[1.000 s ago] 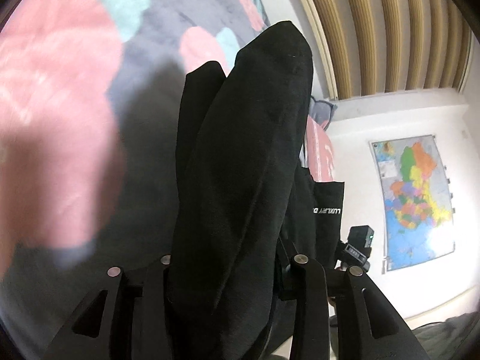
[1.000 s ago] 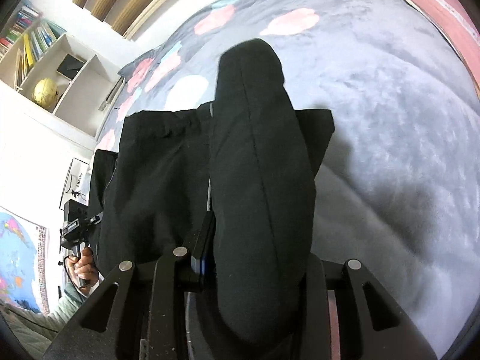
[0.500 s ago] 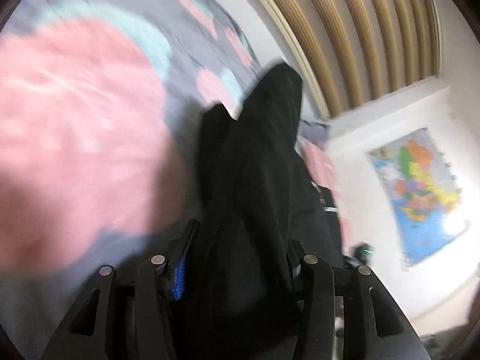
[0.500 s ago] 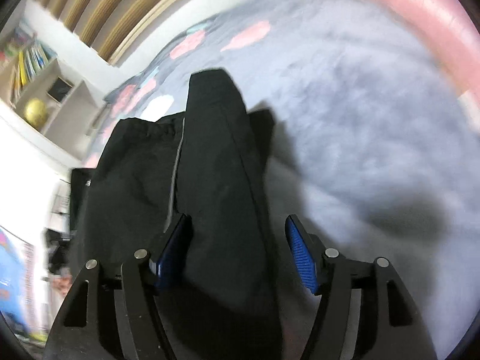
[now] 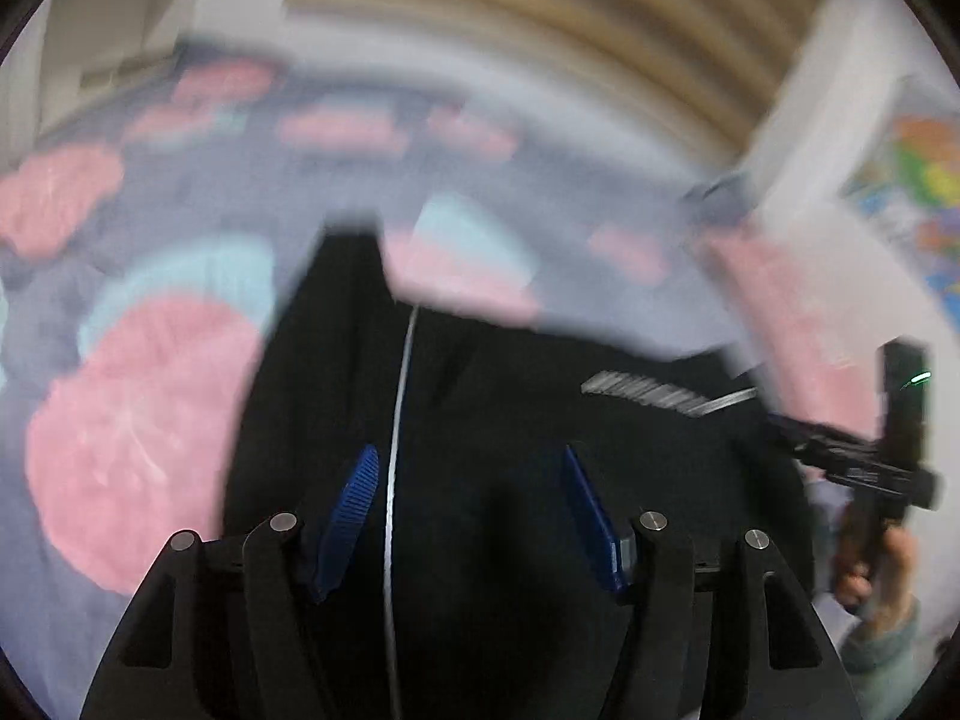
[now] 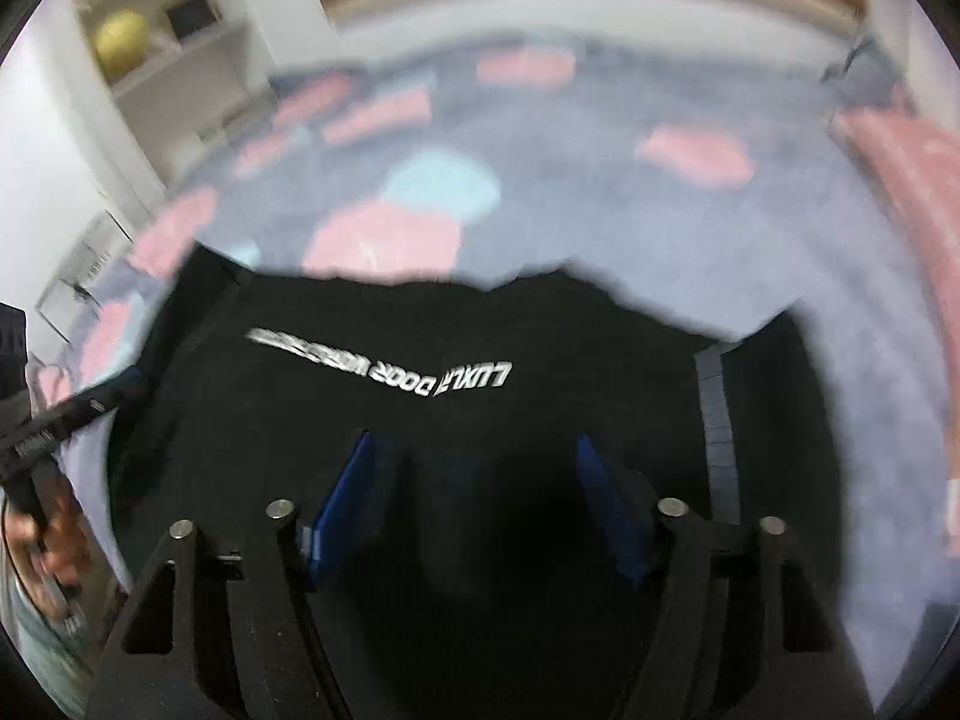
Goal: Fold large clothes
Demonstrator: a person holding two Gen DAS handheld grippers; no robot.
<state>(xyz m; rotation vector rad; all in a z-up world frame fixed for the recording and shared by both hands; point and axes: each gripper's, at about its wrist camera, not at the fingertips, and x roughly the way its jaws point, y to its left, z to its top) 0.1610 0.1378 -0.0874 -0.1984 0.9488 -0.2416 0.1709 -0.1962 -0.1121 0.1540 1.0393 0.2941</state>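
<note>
Two hand-held grippers hang over a grey blanket (image 6: 810,228) printed with pink and pale blue blotches, which fills most of both motion-blurred wrist views. On it, near the cameras, lies a black garment (image 6: 480,420) spread flat, its white lettering (image 6: 384,363) reading upside down across the middle and a grey strip (image 6: 714,420) running down its right side. From the left wrist view the same garment (image 5: 510,420) shows a thin pale line (image 5: 399,420) running near to far. White shelving (image 6: 162,30) holding a yellow globe (image 6: 120,42) stands far left; a coloured wall map (image 5: 918,192) hangs far right. Jaws on the left gripper (image 5: 468,510) stand wide apart with nothing between the blue pads (image 5: 354,510). Those of the right gripper (image 6: 474,510) are likewise spread wide and empty above the cloth.
</note>
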